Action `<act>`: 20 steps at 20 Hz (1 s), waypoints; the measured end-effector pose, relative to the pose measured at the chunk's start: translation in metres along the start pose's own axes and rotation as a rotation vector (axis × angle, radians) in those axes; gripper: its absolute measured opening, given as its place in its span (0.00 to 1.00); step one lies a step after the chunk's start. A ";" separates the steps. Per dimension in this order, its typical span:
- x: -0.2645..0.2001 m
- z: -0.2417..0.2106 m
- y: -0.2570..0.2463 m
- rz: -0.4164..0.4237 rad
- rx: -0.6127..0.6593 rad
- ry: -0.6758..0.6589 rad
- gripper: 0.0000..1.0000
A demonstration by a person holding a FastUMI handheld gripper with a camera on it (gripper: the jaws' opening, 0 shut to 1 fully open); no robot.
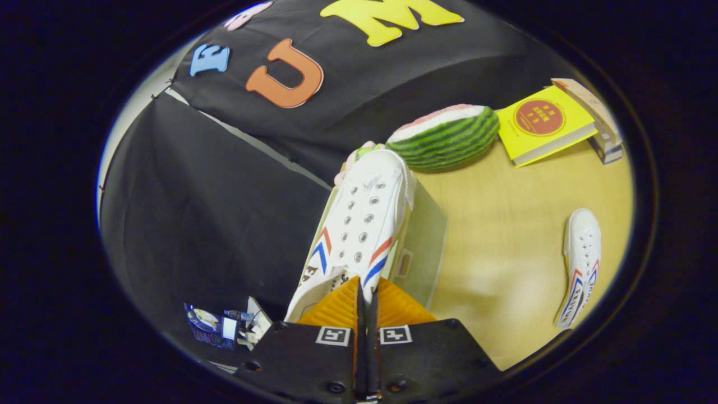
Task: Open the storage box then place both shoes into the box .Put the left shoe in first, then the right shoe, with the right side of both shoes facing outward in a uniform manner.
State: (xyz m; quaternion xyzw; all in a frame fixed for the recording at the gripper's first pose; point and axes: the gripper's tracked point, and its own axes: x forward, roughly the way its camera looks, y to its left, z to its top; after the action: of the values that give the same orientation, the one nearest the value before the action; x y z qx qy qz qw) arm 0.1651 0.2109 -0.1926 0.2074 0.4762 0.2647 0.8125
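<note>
My gripper is shut on the collar edge of a white shoe with red and blue stripes, both fingers pressing on it. The shoe stretches away from the fingers, toe pointing ahead, held over a clear storage box that stands on the wooden table just beyond and under it. A second white shoe with the same stripes lies on the table well off to the right of the fingers. Most of the box's inside is hidden by the held shoe.
A watermelon-slice toy sits beyond the box. A yellow book leans on stacked books at the far right. The wooden table ends left of the box; small printed items lie low on the left.
</note>
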 end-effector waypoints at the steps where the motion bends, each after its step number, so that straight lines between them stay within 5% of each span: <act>1: 0.012 -0.004 0.006 0.000 0.006 0.010 0.06; 10: 0.118 -0.027 0.024 -0.128 0.006 0.034 0.06; 15: 0.128 -0.031 0.026 -0.145 -0.036 0.017 0.08; 18: 0.127 -0.040 0.033 -0.085 -0.054 0.071 0.31; 20: 0.122 -0.040 0.033 -0.092 -0.081 0.075 0.79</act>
State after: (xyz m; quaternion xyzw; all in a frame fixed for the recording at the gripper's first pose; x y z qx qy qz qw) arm 0.1713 0.3165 -0.2720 0.1423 0.5041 0.2535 0.8133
